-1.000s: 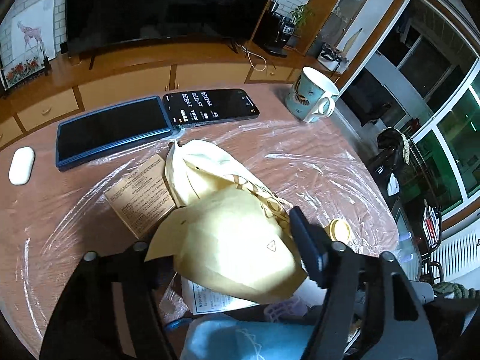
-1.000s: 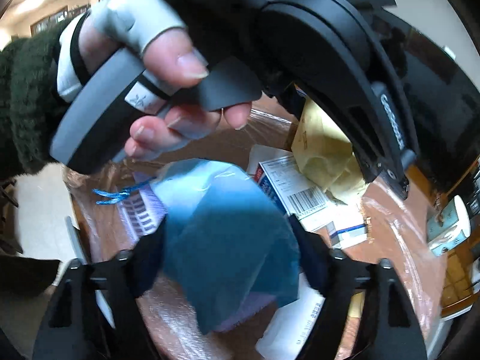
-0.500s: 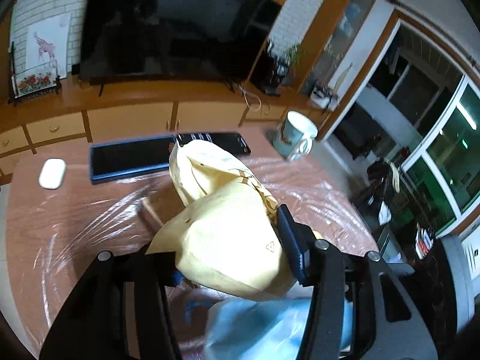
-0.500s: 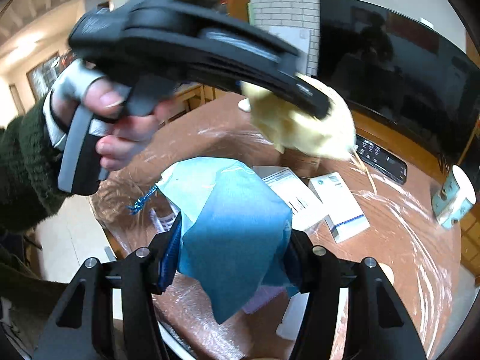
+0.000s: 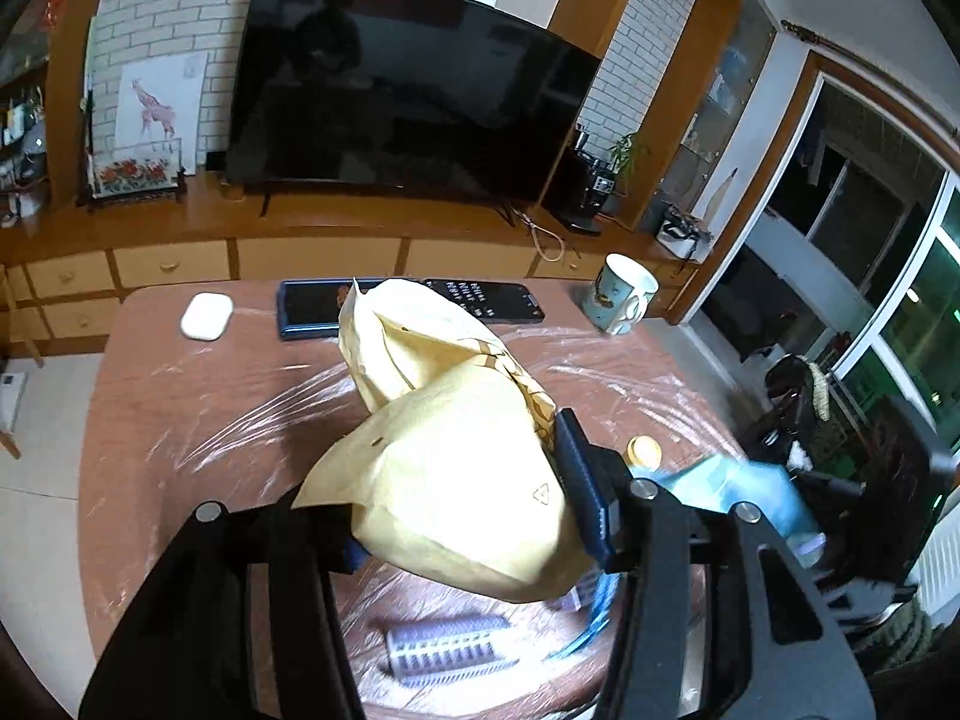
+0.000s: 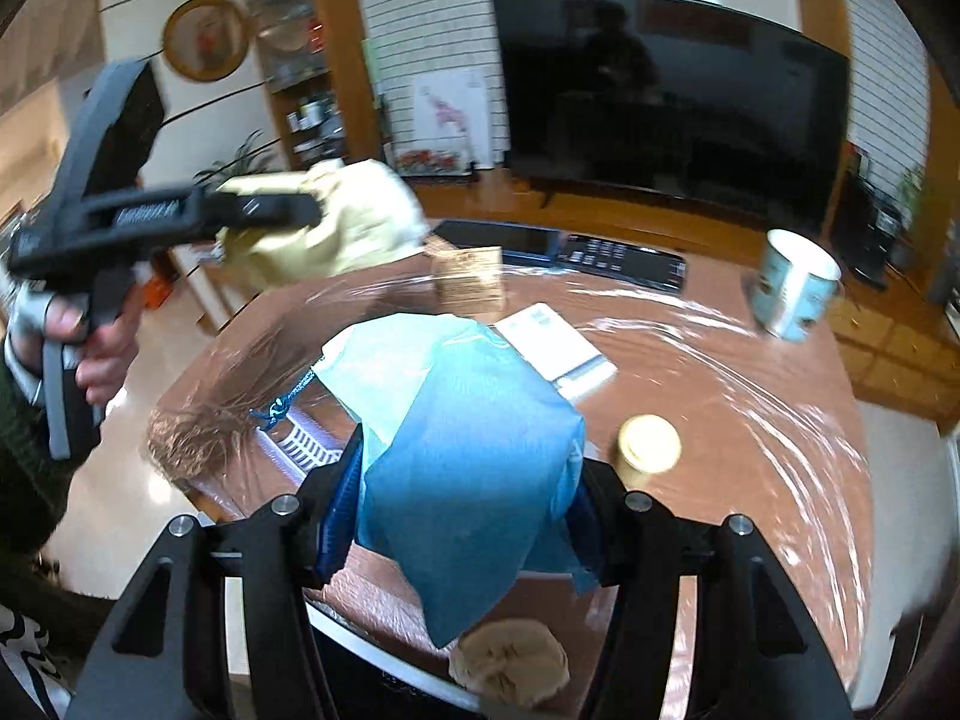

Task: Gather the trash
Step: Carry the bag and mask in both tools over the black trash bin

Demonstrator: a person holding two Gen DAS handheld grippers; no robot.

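Two pieces of trash now lifted clear of the table (image 5: 150, 396), one in each gripper. Left gripper (image 5: 462, 510) clamped on a crumpled yellow paper bag (image 5: 444, 456), held well above the plastic-wrapped tabletop; right gripper (image 6: 462, 516) clamped on a crumpled blue paper sheet (image 6: 474, 450), also raised off the surface. Jaws of both just drawn in tighter on these loads within the last second, the paper squeezed between the pads. Compared with a second ago: bag and blue sheet no longer resting among the clutter but carried up and away, more of the room and television (image 5: 408, 102) in view, the two grippers spread further apart. Judged meaning for the task: pickup done for these two items, carrying to a bin likely next; no bin visible. Left behind on the table: a mug (image 5: 624, 294), a small yellow cap (image 6: 651, 443), white boxes (image 6: 558, 348), a hair roller (image 5: 450, 648), a phone (image 5: 486, 297) and a tablet (image 5: 309, 309).
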